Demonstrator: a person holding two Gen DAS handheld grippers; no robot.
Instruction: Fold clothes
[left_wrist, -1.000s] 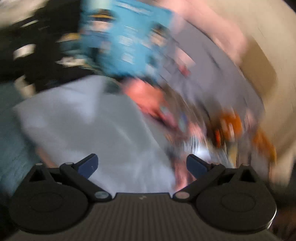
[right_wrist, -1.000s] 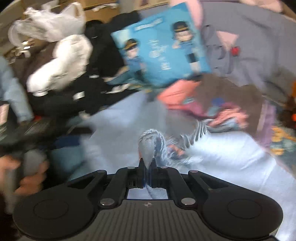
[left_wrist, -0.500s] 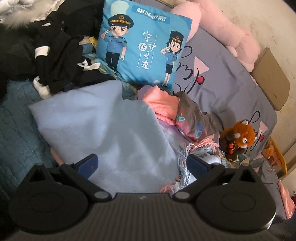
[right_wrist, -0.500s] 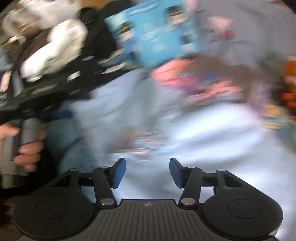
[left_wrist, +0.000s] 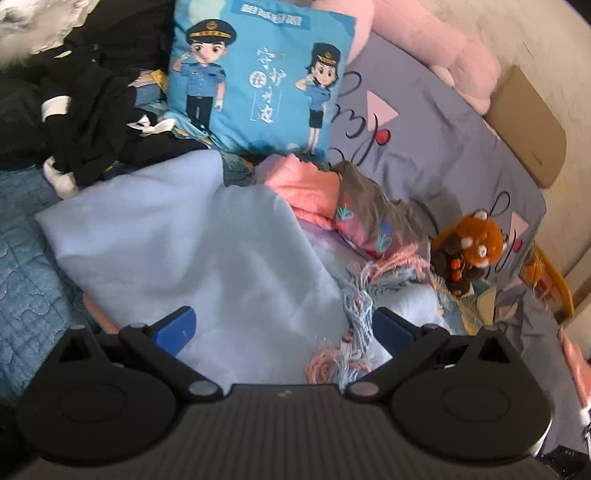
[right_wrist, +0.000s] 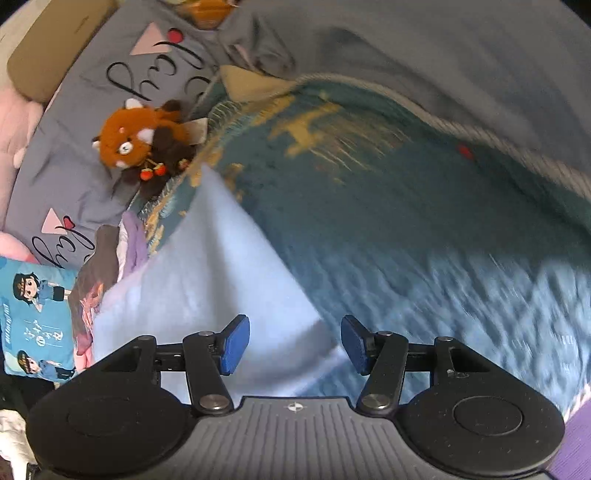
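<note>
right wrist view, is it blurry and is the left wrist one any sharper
Right wrist view: the teal quilt on the right side is streaked with motion blur, while the plush toy at upper left stays fairly crisp. Left wrist view: mostly sharp, the pillow print is readable, only slightly soft; the fisheye curves the edges in both.

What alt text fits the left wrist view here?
Left gripper, jaws open and empty, hangs over a pale blue fringed cloth spread on a cluttered bed, with a blue cartoon-officer cushion and an orange plush toy beyond.
</note>
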